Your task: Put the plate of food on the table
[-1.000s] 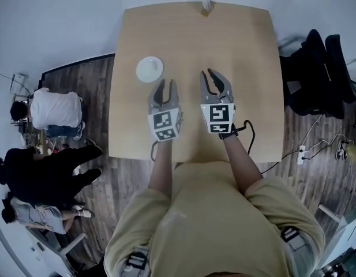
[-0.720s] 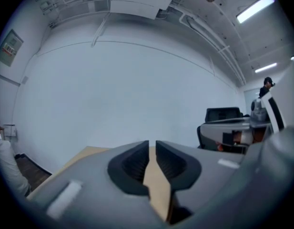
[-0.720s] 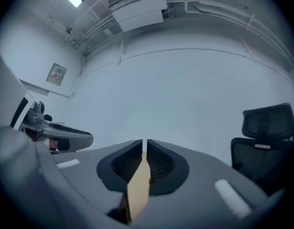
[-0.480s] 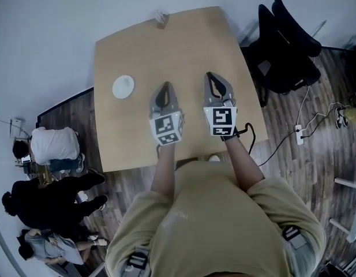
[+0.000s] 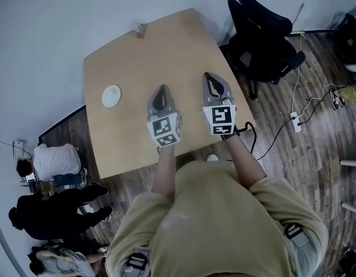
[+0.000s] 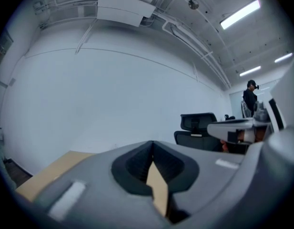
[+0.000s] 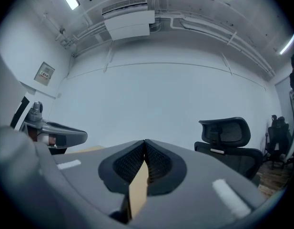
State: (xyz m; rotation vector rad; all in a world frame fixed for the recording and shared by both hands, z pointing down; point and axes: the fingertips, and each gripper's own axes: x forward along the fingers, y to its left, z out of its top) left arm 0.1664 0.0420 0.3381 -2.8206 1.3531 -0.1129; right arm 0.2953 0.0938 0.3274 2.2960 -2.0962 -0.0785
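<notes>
Here, both grippers are held side by side over the near half of the pale wooden surface (image 5: 154, 51), pointing away from the person who holds them. The left gripper (image 5: 162, 89) has its fingers pressed tip to tip. They have just been closing, and nothing is between them. Its own view shows only a sliver of bare wood through the gap behind the tips, with a white wall beyond. The right gripper (image 5: 209, 75) is the same: its fingers have just been closing, the tips meet, and it holds nothing.

The plate (image 5: 111, 96), small and white, lies on the surface near the left edge of it in the head view. It is well apart from both grippers, to the left of the left one. It is too small to tell whether it carries food.

A small object (image 5: 139, 26) stands at the far edge of the surface, toward the upper left. A black office chair (image 5: 261, 39) stands at the upper right, just beside the surface. A power strip (image 5: 294, 122) with cables lies on the wooden floor (image 5: 316, 172) at the right. Several people (image 5: 53, 163) are at the lower left.
</notes>
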